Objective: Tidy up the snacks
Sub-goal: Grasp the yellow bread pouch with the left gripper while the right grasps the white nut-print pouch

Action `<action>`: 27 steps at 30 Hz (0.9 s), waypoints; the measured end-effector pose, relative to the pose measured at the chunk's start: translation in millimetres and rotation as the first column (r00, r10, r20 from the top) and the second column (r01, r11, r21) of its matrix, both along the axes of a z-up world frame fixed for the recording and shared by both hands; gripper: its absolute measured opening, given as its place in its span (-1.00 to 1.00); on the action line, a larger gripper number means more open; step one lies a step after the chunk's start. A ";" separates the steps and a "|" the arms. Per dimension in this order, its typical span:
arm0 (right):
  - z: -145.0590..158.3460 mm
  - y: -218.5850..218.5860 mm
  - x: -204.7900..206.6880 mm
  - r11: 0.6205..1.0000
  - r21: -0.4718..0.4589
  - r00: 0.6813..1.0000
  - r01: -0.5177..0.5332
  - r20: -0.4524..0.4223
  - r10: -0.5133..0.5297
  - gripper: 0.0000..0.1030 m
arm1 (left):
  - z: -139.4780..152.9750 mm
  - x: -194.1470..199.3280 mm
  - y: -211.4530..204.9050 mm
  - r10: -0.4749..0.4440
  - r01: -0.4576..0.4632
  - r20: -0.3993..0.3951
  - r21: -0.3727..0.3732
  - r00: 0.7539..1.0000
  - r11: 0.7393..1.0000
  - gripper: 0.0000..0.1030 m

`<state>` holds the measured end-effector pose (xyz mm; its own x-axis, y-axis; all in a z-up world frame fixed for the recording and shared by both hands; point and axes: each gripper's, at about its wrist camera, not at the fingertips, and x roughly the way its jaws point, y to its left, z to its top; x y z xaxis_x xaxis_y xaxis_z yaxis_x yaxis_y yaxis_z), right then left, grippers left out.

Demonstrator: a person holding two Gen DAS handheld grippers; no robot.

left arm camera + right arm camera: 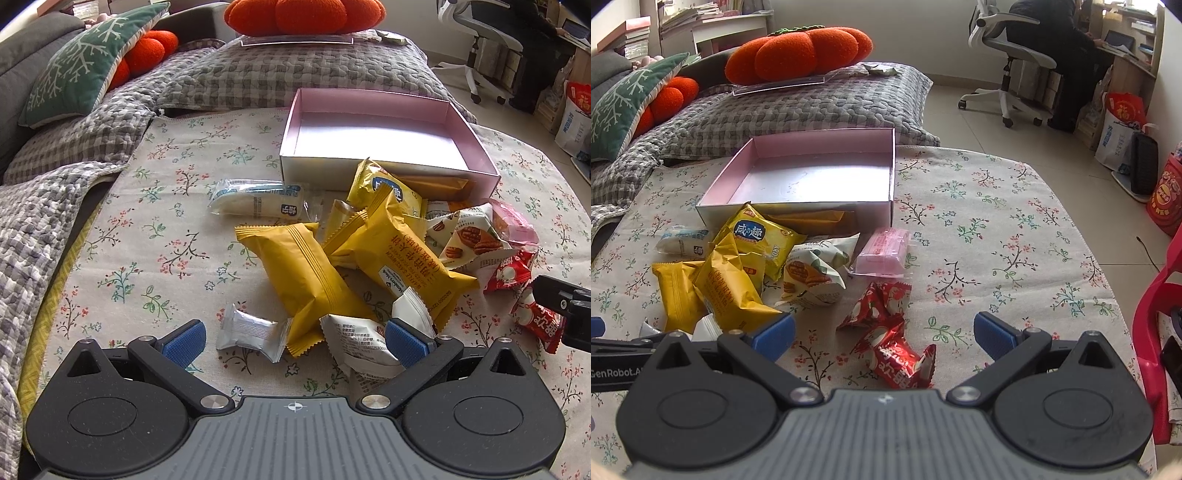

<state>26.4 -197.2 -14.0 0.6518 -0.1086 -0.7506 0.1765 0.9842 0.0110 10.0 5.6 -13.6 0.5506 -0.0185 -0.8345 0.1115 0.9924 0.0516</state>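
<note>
A pile of wrapped snacks lies on the floral cloth in front of an empty pink box (380,134) (812,177). In the left wrist view, my left gripper (295,341) is open over a small silver packet (251,334), a white nut packet (364,345) and a yellow packet (306,269). In the right wrist view, my right gripper (884,336) is open around red candy wrappers (894,350). A pink packet (886,251) and more yellow packets (731,291) lie farther off.
Grey checked cushions (288,70), orange pumpkin pillows (798,51) and a green pillow (81,62) lie behind the box. A red chair (1156,317) stands at the right. A person sits in an office chair (1015,48) at a desk. Bags (1123,140) stand on the floor.
</note>
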 end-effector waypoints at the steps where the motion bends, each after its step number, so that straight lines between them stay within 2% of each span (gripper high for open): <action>1: -0.4 -0.1 0.4 1.000 -0.003 1.000 -0.004 0.000 0.004 1.00 | -0.3 0.4 0.2 -0.003 0.003 -0.002 -0.003 1.000 1.000 1.00; 6: -3.0 -1.5 4.5 0.999 -0.023 0.999 -0.045 -0.022 0.044 1.00 | 0.7 4.1 2.8 -0.053 0.052 -0.004 -0.062 0.999 0.997 1.00; 15: 7.8 -16.3 18.1 0.994 0.070 0.994 -0.088 -0.051 0.091 1.00 | 6.6 21.0 3.5 -0.117 0.115 -0.023 -0.051 0.993 0.992 1.00; 18: 13.8 -19.6 26.1 0.991 0.087 0.992 -0.104 -0.055 0.110 1.00 | 4.5 30.9 6.2 -0.122 0.120 -0.051 -0.027 0.991 0.992 0.99; 21: 19.1 -20.5 35.9 0.986 0.115 0.990 -0.123 -0.051 0.129 1.00 | 3.5 41.9 11.8 -0.114 0.111 -0.074 -0.038 0.991 0.993 0.97; 25: 19.8 -14.7 51.9 0.977 0.145 0.984 -0.157 -0.059 0.167 0.92 | 1.1 56.4 18.9 -0.101 0.092 -0.099 -0.089 0.990 0.992 0.84; 27: 16.0 -13.1 58.1 0.968 0.184 0.980 -0.172 -0.066 0.187 0.80 | -2.0 62.6 19.9 -0.102 0.091 -0.105 -0.108 0.989 0.990 0.74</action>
